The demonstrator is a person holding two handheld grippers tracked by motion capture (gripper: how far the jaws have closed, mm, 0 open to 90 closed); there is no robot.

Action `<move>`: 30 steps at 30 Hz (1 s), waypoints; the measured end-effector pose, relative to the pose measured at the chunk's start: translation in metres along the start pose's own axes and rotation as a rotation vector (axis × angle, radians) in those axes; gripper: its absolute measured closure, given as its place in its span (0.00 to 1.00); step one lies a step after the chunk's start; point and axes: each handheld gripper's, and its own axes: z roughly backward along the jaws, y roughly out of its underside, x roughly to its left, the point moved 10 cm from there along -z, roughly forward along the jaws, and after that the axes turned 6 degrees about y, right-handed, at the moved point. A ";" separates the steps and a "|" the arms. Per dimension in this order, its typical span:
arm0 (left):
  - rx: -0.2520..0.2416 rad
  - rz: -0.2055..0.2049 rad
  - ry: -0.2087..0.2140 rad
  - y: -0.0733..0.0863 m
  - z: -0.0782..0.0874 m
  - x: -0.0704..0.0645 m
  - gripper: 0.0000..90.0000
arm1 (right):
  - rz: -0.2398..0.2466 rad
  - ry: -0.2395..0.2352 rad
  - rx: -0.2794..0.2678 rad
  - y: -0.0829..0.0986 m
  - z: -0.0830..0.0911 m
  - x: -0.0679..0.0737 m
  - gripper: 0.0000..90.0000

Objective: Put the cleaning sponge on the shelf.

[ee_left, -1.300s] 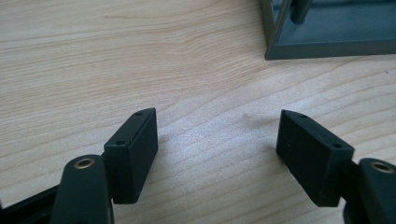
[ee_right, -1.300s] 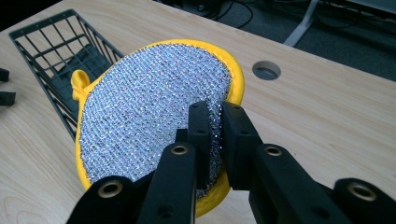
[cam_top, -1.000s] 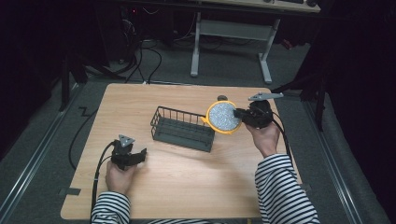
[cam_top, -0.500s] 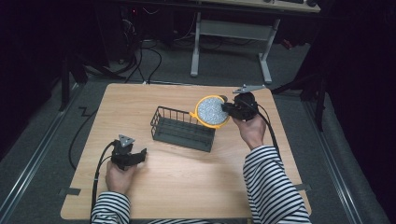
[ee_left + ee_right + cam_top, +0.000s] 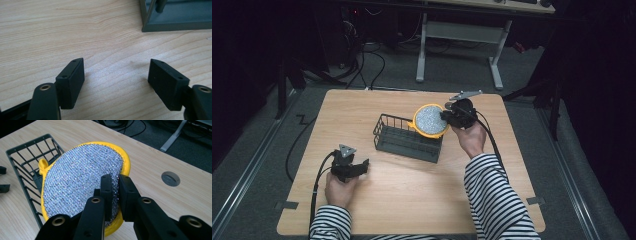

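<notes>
While pinched by its edge in the right hand-held gripper (image 5: 451, 116), hangs over the basket's (image 5: 408, 142) right end: yellow-rimmed scouring pad (image 5: 430, 120), not yet dropped in. Left hand-held gripper (image 5: 116, 75) spread wide, idle on the worktop (image 5: 412, 190).

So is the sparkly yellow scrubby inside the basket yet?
Not yet. The right tool holds the scrubber tilted over the wire basket's far right end, above its rim.
</notes>
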 end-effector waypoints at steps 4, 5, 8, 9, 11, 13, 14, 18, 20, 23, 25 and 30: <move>0.001 0.000 0.001 0.000 0.000 0.000 0.33 | 0.005 0.001 0.006 0.001 -0.005 0.003 0.92; 0.001 0.000 0.001 0.000 0.000 0.000 0.33 | 0.012 0.002 0.005 0.002 -0.006 0.004 0.92; 0.001 0.000 0.001 0.000 0.000 0.000 0.33 | 0.024 0.006 0.007 0.003 -0.009 0.007 0.92; 0.000 0.001 0.001 0.000 0.000 0.000 0.33 | 0.028 0.005 0.007 0.004 -0.010 0.007 0.92; 0.000 0.002 0.002 0.000 0.000 0.000 0.33 | 0.030 0.002 0.005 0.005 -0.011 0.009 0.92; 0.000 0.002 0.001 0.000 0.000 0.000 0.33 | 0.037 0.001 0.005 0.007 -0.013 0.010 0.91; 0.000 0.002 0.001 0.000 0.000 0.000 0.33 | 0.042 0.001 0.003 0.008 -0.013 0.011 0.91; -0.001 0.002 0.002 0.000 0.000 0.000 0.33 | 0.052 -0.006 -0.002 0.010 -0.013 0.013 0.91; -0.001 0.002 0.001 0.000 0.000 0.000 0.33 | 0.048 -0.013 -0.002 0.011 -0.012 0.015 0.91; 0.000 0.002 0.001 0.000 0.000 0.000 0.33 | 0.065 -0.023 -0.005 0.013 -0.012 0.017 0.91; 0.000 0.001 0.001 0.000 0.000 0.000 0.33 | 0.072 -0.022 -0.003 0.014 -0.011 0.018 0.91; 0.000 0.001 0.001 0.000 0.000 0.000 0.33 | 0.083 -0.023 -0.011 0.017 -0.011 0.019 0.91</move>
